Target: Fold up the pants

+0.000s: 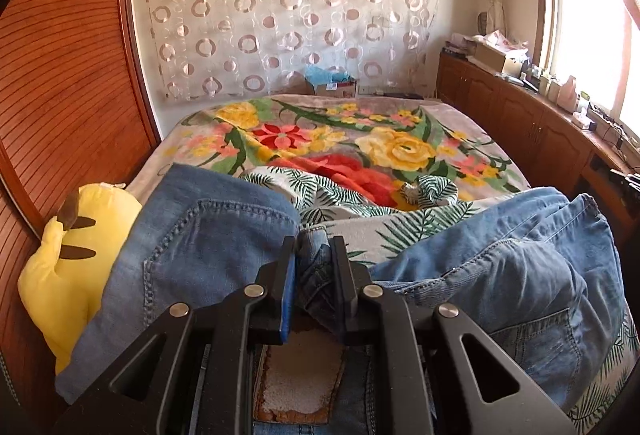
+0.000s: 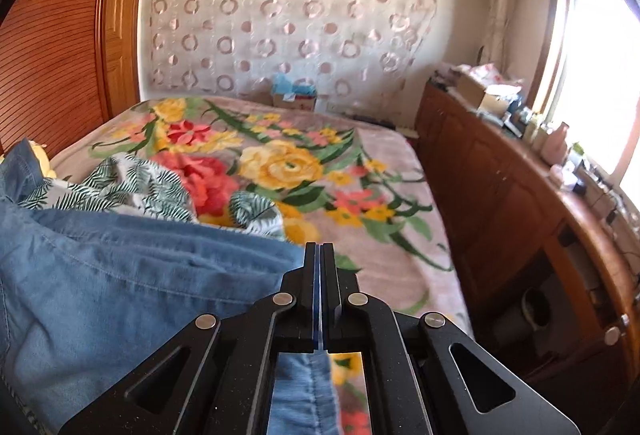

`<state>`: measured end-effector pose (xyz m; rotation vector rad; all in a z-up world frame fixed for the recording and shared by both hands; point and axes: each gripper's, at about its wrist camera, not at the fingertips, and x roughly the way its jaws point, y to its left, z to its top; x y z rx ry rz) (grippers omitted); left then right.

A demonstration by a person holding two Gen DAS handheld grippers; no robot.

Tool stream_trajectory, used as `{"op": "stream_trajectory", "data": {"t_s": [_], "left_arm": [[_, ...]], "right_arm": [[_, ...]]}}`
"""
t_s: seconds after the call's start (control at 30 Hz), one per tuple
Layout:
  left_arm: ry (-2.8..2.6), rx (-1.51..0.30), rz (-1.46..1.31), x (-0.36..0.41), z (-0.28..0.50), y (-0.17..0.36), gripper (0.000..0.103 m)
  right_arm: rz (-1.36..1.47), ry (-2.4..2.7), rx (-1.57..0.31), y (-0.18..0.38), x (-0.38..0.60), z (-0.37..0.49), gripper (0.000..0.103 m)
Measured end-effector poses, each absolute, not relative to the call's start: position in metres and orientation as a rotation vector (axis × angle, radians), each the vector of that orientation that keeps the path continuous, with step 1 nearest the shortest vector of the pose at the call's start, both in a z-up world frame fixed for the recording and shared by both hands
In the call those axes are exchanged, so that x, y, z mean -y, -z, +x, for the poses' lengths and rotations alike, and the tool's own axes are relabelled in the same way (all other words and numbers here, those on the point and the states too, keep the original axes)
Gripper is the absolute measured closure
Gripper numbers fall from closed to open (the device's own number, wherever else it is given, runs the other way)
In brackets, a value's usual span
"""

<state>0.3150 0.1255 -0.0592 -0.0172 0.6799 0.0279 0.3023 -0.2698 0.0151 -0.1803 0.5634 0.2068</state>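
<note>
Closest to the left wrist lens, the left gripper [image 1: 314, 249] pinches a bunched fold of the jeans [image 1: 224, 235] between its two fingers, with a worn leather patch [image 1: 300, 379] of the waistband showing below the linkage. The denim spreads to both sides and hides most of the near bed; its lower edges run out of view. To the left a yellow plush toy [image 1: 68, 255] sits squeezed between the jeans and the slatted wooden wardrobe [image 1: 60, 75], partly covered by cloth. In the right wrist view the right gripper [image 2: 319, 255] has its fingers pressed together on a thin edge of the jeans [image 2: 120, 275], and a strip of denim hangs below between the arms. This view is blurred, so small items on the wooden cabinet [image 2: 500, 195] are hard to make out. A leaf-print cloth [image 2: 132, 187] lies crumpled just beyond the jeans. The flowered blanket [image 2: 360, 195] lies flat and open toward the far wall, its right edge running close along the cabinet.
</note>
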Motion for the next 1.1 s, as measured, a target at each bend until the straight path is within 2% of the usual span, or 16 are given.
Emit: {"op": "stream_trajectory", "data": {"t_s": [0.1, 0.2, 0.27, 0.33, 0.53, 0.57, 0.67, 1.1], "left_arm": [[-0.028, -0.69, -0.012, -0.126, 0.315, 0.065, 0.086], [-0.027, -0.695, -0.011, -0.126, 0.316, 0.066, 0.086], [-0.027, -0.7, -0.009, -0.126, 0.317, 0.066, 0.086], [-0.026, -0.702, -0.005, -0.125, 0.317, 0.067, 0.086], [-0.025, -0.706, -0.005, -0.124, 0.32, 0.068, 0.086], [-0.025, -0.707, -0.005, -0.124, 0.32, 0.068, 0.086], [-0.024, -0.703, -0.009, -0.124, 0.32, 0.069, 0.086], [-0.028, -0.69, -0.028, -0.128, 0.336, 0.067, 0.086]], "right_arm": [[-0.164, -0.215, -0.606, -0.007, 0.273, 0.317, 0.101], [-0.155, -0.231, -0.65, -0.001, 0.277, 0.334, 0.082], [-0.151, -0.218, -0.661, -0.005, 0.282, 0.342, 0.062], [-0.151, -0.209, -0.68, -0.005, 0.287, 0.351, 0.059], [-0.087, -0.247, -0.757, -0.004, 0.293, 0.371, 0.061], [-0.089, -0.265, -0.762, -0.005, 0.293, 0.37, 0.077], [-0.104, -0.293, -0.754, -0.01, 0.296, 0.373, 0.09], [-0.095, -0.14, -0.543, -0.049, 0.309, 0.389, 0.094]]}}
